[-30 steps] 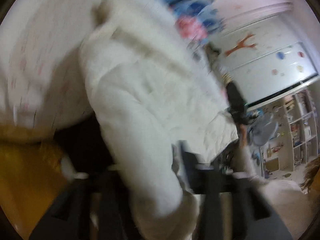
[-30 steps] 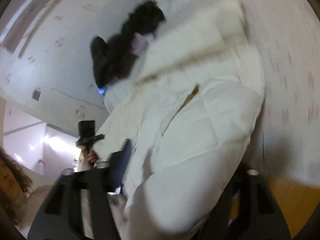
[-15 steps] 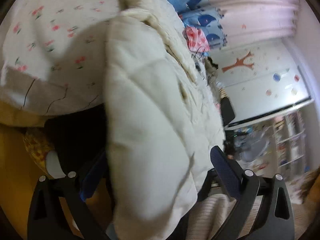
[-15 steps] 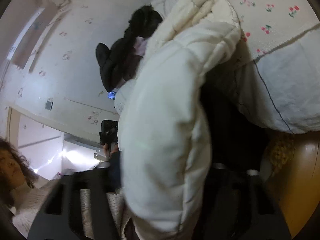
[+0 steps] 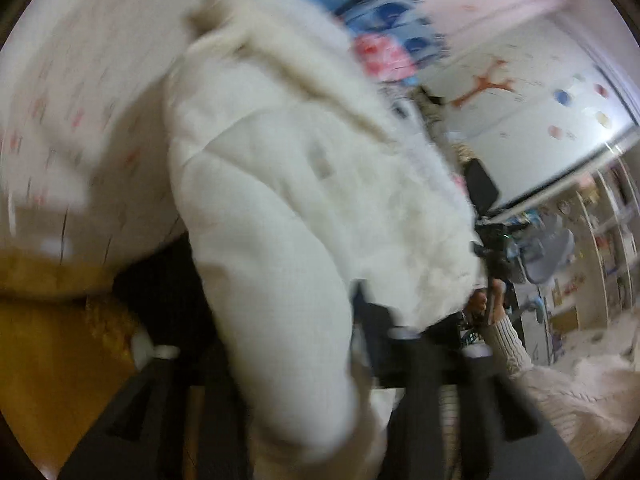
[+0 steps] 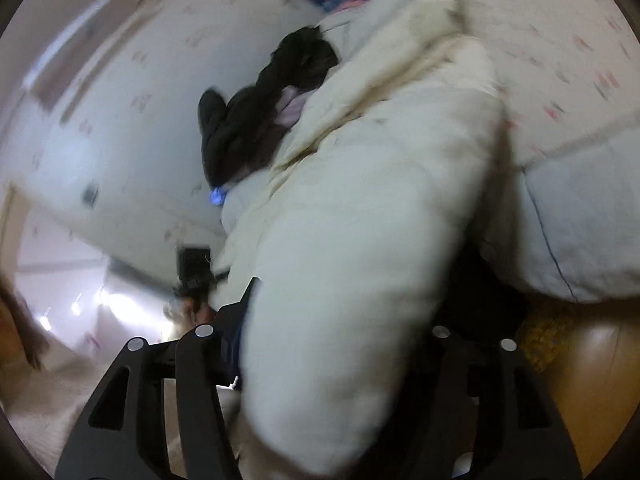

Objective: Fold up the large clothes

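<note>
Here, the left gripper [image 5: 288,364] and right gripper [image 6: 320,360] are each pinching a padded sleeve of the white puffer jacket [image 6: 360,208], which is hanging over the edge of the floral-sheeted bed [image 6: 560,40] beside a black garment [image 6: 256,120]. The opening lift-and-spread step appears to be underway; next, the coat is needing laying flat. Compared with half a second earlier, both views are blurring, the jacket swinging upward.

White padded coat [image 5: 288,208] swung since 0.5 s ago: left-wrist view blurred again, bulk shifted right, hem now over right finger [image 5: 376,332]. Right-wrist view: sleeve [image 6: 360,280] tilted rightward, covering more of bedsheet [image 6: 580,208] edge; black garment [image 6: 256,120] more exposed.
</note>
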`<state>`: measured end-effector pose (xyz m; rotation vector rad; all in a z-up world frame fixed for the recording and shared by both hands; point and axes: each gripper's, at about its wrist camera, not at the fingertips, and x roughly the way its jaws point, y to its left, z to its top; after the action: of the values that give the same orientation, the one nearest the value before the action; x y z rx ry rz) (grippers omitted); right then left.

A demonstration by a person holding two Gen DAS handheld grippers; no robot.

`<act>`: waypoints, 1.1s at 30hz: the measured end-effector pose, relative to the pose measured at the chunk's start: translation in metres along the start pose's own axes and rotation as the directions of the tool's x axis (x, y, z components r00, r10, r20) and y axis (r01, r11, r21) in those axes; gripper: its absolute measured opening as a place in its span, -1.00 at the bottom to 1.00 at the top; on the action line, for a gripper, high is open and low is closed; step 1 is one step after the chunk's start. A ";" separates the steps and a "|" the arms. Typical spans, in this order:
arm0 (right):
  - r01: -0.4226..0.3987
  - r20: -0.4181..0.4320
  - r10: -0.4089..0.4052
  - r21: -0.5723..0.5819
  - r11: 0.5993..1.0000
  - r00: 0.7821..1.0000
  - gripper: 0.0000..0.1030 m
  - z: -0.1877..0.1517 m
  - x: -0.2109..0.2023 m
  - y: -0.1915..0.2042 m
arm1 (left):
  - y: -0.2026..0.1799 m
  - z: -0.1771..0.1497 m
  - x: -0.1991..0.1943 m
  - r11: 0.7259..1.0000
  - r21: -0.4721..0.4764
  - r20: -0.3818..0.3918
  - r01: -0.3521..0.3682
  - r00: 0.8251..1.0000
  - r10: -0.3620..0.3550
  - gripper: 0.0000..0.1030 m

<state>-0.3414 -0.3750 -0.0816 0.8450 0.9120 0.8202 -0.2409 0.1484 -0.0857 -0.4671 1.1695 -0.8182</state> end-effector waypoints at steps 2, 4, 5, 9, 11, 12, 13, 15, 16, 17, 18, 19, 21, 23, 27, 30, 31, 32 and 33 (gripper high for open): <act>-0.001 0.024 0.001 0.004 1.000 1.000 0.00 -0.008 0.001 -0.005 | 0.012 -0.005 0.003 0.998 -0.049 0.015 0.025 1.000 -0.024 -0.07; -0.003 0.034 0.004 -0.040 0.999 0.999 -0.51 -0.014 0.002 0.004 | 0.010 -0.008 0.001 0.999 -0.048 0.043 0.021 0.999 -0.019 -0.13; 0.009 0.049 -0.006 -0.060 0.998 0.999 -0.63 -0.015 0.003 0.011 | 0.005 -0.008 -0.002 0.999 -0.033 0.062 0.018 0.998 -0.016 -0.28; -0.035 0.136 0.054 -0.137 0.990 0.989 -0.74 -0.005 -0.011 0.048 | -0.042 -0.002 -0.034 0.995 0.094 0.226 0.044 0.972 -0.064 -0.70; -0.085 0.181 0.116 -0.170 0.982 0.977 -0.74 0.010 -0.021 0.065 | -0.069 0.003 -0.055 0.986 0.161 0.290 0.037 0.953 -0.083 -0.71; -0.127 0.204 0.165 -0.185 0.975 0.965 -0.74 0.013 -0.026 0.071 | -0.076 0.005 -0.060 0.984 0.177 0.302 0.039 0.949 -0.092 -0.72; -0.156 0.221 0.198 -0.194 0.969 0.955 -0.74 0.017 -0.031 0.074 | -0.082 0.006 -0.067 0.979 0.194 0.313 0.056 0.943 -0.116 -0.72; -0.219 0.261 0.271 -0.211 0.953 0.926 -0.74 0.019 -0.041 0.077 | -0.088 0.004 -0.076 0.970 0.225 0.320 0.090 0.934 -0.161 -0.72; -0.214 0.271 0.266 -0.207 0.955 0.925 -0.74 0.017 -0.044 0.074 | -0.088 0.002 -0.078 0.968 0.232 0.311 0.100 0.935 -0.171 -0.72; -0.201 0.270 0.248 -0.191 0.961 0.930 -0.74 0.017 -0.045 0.067 | -0.084 0.000 -0.076 0.969 0.224 0.293 0.100 0.942 -0.165 -0.72; -0.188 0.262 0.227 -0.167 0.968 0.938 -0.74 0.013 -0.043 0.058 | -0.078 -0.002 -0.072 0.973 0.209 0.273 0.098 0.950 -0.155 -0.72; -0.185 0.250 0.214 -0.136 0.973 0.944 -0.74 0.010 -0.039 0.047 | -0.065 -0.006 -0.065 0.979 0.174 0.240 0.110 0.959 -0.150 -0.72; -0.193 0.230 0.212 -0.104 0.976 0.950 -0.74 0.008 -0.032 0.034 | -0.047 -0.010 -0.056 0.987 0.107 0.233 0.118 0.962 -0.140 -0.72; -0.216 0.238 0.236 -0.106 0.971 0.942 -0.74 0.012 -0.030 0.036 | -0.036 -0.007 -0.061 0.984 0.072 0.271 0.165 0.946 -0.179 -0.72; -0.256 0.276 0.296 -0.171 0.951 0.915 -0.74 0.060 -0.028 0.055 | -0.043 0.031 -0.083 0.971 0.080 0.392 0.223 0.889 -0.237 -0.72; -0.275 0.321 0.329 -0.201 0.940 0.888 -0.74 0.117 -0.022 0.069 | -0.045 0.071 -0.091 0.963 0.081 0.461 0.255 0.847 -0.263 -0.72; -0.272 0.339 0.326 -0.197 0.942 0.882 -0.74 0.138 -0.019 0.071 | -0.044 0.092 -0.092 0.961 0.078 0.487 0.265 0.831 -0.269 -0.72; -0.267 0.350 0.320 -0.192 0.944 0.880 -0.73 0.157 -0.015 0.073 | -0.042 0.111 -0.092 0.963 0.067 0.512 0.262 0.819 -0.259 -0.72; -0.253 0.365 0.305 -0.185 0.950 0.880 -0.73 0.177 -0.010 0.074 | -0.038 0.125 -0.093 0.964 0.054 0.529 0.260 0.812 -0.249 -0.72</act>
<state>-0.2031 -0.3976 0.0504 0.9933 0.3809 0.9090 -0.1511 0.1851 0.0418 -0.8253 0.6008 -0.8335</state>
